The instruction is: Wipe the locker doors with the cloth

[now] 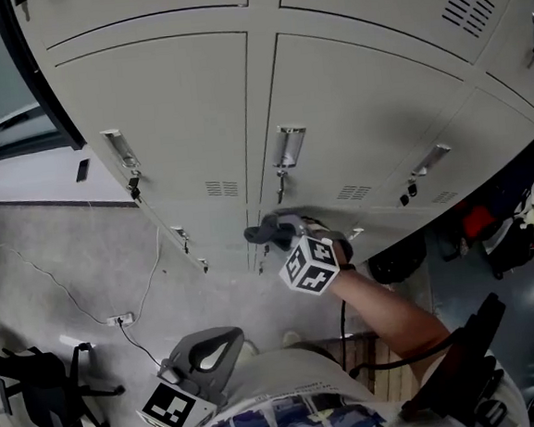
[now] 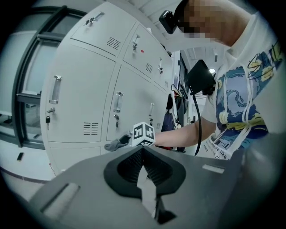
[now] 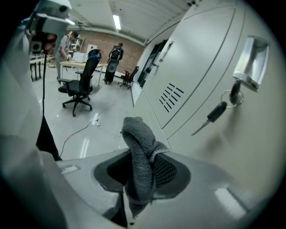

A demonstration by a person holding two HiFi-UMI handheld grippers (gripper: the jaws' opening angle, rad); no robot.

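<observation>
1. The right gripper [image 3: 142, 176] has its fingers clamped on a grey fuzzy cloth [image 3: 139, 147], which stands up out of them as a folded wad. In the head view the wad sits at the centre of the frame, just beside the pale grey metal locker doors [image 1: 360, 107] and below a metal handle [image 1: 289, 146]. We cannot tell whether it touches the door.
2. The left gripper [image 2: 144, 167] has its fingers closed together on nothing. It hangs at the lower left of the head view, well apart from the lockers.
3. We judge the main risk to be the dark key [image 3: 219, 112] dangling from its lock. A stroke past it could snag the cloth or drag it out of the fingers. Only a narrow fold is pinched, so hard rubbing could also work it loose.
4. Only the right gripper view shows the key and the pinched fold. Only the head view shows which door is being worked.
</observation>
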